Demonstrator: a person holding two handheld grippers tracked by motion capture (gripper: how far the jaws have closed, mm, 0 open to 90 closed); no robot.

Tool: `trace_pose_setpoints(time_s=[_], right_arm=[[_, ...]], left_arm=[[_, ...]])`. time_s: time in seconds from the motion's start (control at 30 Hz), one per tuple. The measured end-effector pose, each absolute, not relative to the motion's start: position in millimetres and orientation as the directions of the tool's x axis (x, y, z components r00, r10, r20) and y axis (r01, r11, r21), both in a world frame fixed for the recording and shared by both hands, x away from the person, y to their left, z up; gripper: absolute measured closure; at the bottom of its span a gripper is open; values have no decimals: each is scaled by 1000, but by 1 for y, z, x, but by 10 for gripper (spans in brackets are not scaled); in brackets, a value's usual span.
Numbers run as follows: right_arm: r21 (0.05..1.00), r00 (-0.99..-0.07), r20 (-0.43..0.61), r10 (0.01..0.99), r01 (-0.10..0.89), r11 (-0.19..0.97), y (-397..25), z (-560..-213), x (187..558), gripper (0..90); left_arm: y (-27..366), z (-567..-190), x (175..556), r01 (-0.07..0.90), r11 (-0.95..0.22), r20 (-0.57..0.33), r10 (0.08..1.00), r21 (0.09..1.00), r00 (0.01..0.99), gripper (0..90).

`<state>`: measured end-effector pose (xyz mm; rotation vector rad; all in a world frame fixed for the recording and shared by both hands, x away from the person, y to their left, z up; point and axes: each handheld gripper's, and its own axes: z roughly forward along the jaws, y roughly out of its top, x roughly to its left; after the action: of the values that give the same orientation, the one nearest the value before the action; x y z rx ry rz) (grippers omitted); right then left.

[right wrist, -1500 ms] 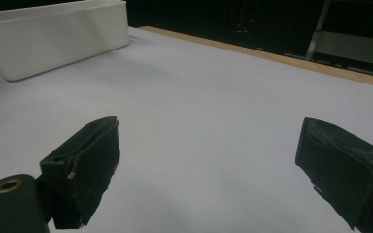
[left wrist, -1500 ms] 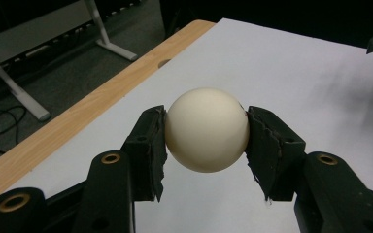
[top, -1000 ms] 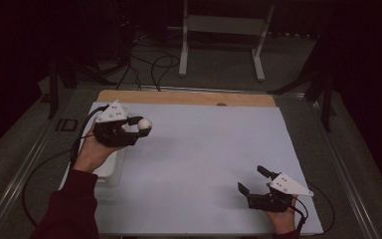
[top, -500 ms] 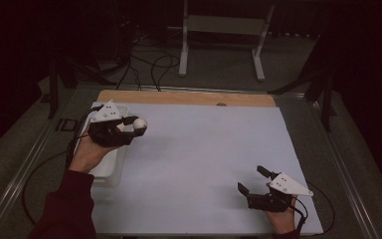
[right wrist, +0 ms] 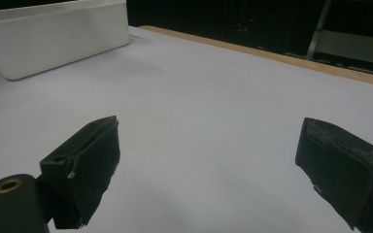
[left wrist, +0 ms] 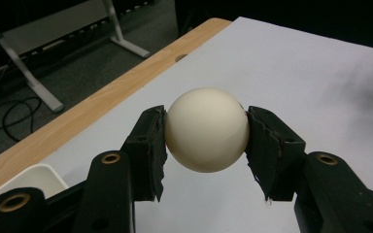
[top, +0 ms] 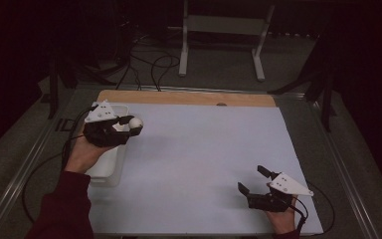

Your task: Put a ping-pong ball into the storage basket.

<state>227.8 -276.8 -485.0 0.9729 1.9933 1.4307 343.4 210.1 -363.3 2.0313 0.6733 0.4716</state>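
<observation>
High view: your left tongs [top: 132, 124] clamp the cream round ball [top: 136, 123] above the white plastic bin [top: 110, 164]; your right tongs [top: 252, 180] gape apart, near right.

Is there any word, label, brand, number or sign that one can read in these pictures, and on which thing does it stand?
None: no readable text anywhere.
Ball: plain, no print.
White bin: no label visible.
Left gripper and right gripper: no markings on the jaws.
White table cover: blank.

smooth cream-white ball [left wrist: 207, 129], round, pinched betw. left gripper [top: 129, 124] fingers, just above white bin [top: 110, 164] edge
</observation>
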Motion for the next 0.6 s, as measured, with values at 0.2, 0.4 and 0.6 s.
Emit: trace_pose_setpoints(time_s=[0.2,0.4,0.6], right_arm=[[946,-621,11,783,261,194,-277,-485,228,86],[946,-620,12,784,261,193,-277,-485,228,86],[946,-621,10,784,260,194,-277,-485,228,86]], left_arm=[[213,-363,343,279,-428,64,632,860,772,513],[218,-363,342,284,-425,63,639,859,766,512],[222,-363,341,288,-422,62,645,859,761,512]])
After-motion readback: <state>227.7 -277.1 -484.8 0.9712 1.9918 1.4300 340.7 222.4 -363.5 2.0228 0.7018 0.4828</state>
